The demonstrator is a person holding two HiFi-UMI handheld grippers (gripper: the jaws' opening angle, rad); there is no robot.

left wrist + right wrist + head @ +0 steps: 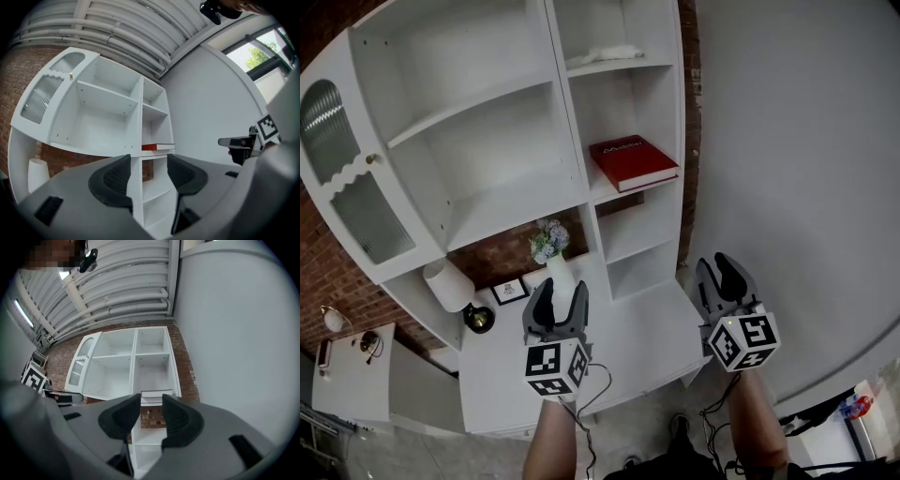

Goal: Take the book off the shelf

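Observation:
A red book (pixel 633 161) lies flat on a shelf in the narrow right column of a white shelf unit (pixel 487 103). The left gripper view shows the book (pixel 157 147) as a thin red strip, the right gripper view (pixel 156 393) just above the jaws. My left gripper (pixel 558 298) hovers open over the white desktop, well short of the shelf, nothing between its fingers. My right gripper (pixel 722 275) is open too, out to the right and below the book, its jaws empty.
On the white desktop (pixel 656 337) stand a vase of flowers (pixel 551 253), a white lamp (pixel 450 285), a small picture frame (pixel 509 292) and a dark round object (pixel 478 320). A glass cabinet door (pixel 342 169) is at the unit's left. A grey wall (pixel 797 169) is right.

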